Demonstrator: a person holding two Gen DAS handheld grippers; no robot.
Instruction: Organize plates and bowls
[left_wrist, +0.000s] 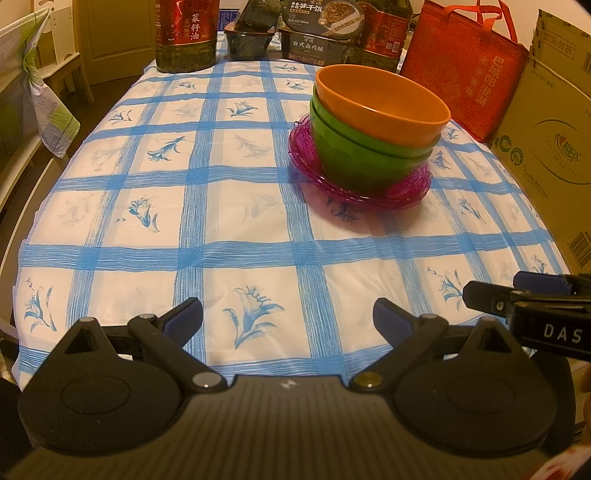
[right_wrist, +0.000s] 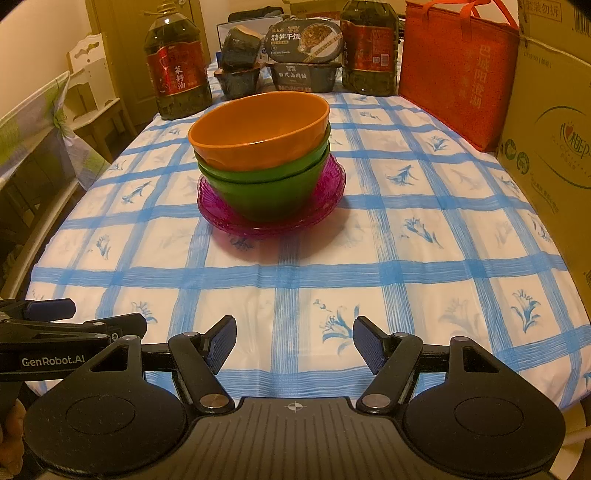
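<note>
An orange bowl (left_wrist: 384, 101) (right_wrist: 258, 129) sits nested in stacked green bowls (left_wrist: 364, 158) (right_wrist: 266, 188), which stand on a stack of purple glass plates (left_wrist: 354, 192) (right_wrist: 221, 218) on the blue-checked tablecloth (left_wrist: 221, 221) (right_wrist: 369, 258). My left gripper (left_wrist: 288, 317) is open and empty above the table's near edge, well short of the stack. My right gripper (right_wrist: 294, 345) is open and empty, also near the front edge. Each gripper shows at the side of the other's view: the right gripper (left_wrist: 517, 295), the left gripper (right_wrist: 92, 317).
At the table's far end stand oil bottles (right_wrist: 177, 77) (right_wrist: 369, 48) and boxed food trays (right_wrist: 306, 59). A red tote bag (right_wrist: 458, 70) and a cardboard box (right_wrist: 554, 147) line the right side. A chair with a cloth (left_wrist: 33, 92) is at the left.
</note>
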